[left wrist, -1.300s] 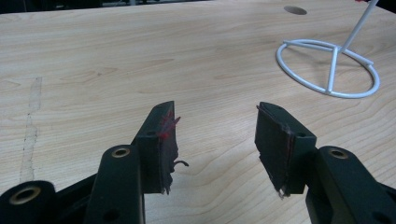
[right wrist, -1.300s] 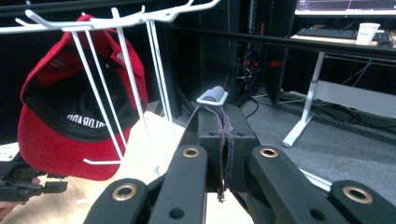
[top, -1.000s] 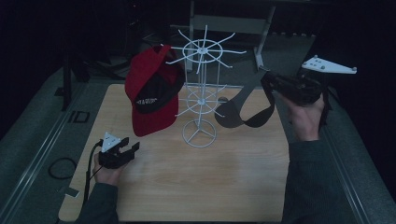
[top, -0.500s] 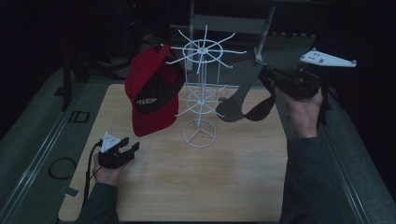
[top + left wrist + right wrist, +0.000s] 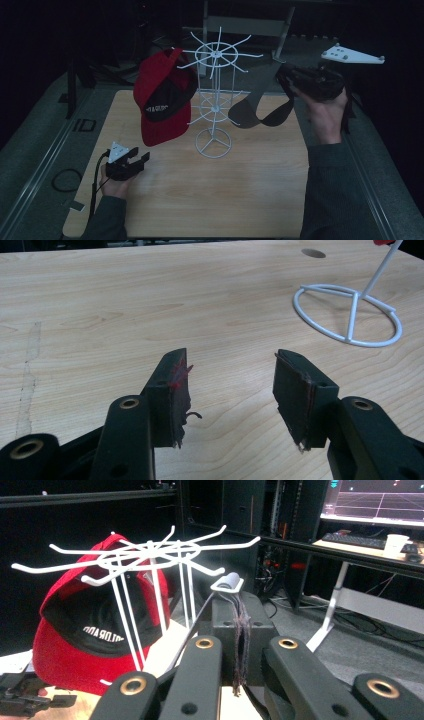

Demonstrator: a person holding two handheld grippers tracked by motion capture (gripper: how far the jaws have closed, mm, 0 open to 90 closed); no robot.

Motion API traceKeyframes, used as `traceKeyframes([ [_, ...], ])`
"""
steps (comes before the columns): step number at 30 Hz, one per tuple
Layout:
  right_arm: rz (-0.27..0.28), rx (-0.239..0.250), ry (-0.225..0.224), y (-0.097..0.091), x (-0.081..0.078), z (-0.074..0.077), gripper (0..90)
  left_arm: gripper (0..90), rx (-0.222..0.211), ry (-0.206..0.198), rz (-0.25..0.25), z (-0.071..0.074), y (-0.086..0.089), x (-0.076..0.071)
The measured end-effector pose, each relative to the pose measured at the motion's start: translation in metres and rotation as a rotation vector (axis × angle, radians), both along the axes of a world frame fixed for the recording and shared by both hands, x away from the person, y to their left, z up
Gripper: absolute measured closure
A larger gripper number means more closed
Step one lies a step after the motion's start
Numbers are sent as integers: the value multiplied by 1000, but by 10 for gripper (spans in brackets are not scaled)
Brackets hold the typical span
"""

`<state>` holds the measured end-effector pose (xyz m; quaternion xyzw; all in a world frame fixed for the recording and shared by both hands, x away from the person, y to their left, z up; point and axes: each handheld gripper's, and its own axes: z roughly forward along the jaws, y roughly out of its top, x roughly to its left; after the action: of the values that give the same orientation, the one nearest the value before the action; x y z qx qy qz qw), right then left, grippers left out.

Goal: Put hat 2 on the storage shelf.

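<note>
Grey cap (image 5: 260,107) hangs clamped in my right claw (image 5: 287,80) at the white hook rack's (image 5: 216,100) three o'clock; I lift its loop clear above a hook tip, left claw (image 5: 137,160) wide, idle.

We can read little here. On the red cap (image 5: 95,630), white letters run along the black inside band; in the right gripper view they appear mirrored, and we make out what looks like "COLORADO" (the first letters are cut off by the white wire rack (image 5: 140,560)). In the high view the same white print sits at about 9 o'clock from the rack (image 5: 215,100), too small to read. At 9 o'clock of the counter (image 5: 240,195), the dark mat bears "ID" (image 5: 84,125).
</note>
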<state>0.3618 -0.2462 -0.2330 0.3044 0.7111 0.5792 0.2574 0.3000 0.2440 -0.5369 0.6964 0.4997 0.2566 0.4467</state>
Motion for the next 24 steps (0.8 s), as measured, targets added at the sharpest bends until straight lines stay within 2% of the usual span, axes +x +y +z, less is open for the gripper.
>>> traceKeyframes([
  [24,1,2,-9,11,13,15,878,489,0,2,0,0,0,0],
])
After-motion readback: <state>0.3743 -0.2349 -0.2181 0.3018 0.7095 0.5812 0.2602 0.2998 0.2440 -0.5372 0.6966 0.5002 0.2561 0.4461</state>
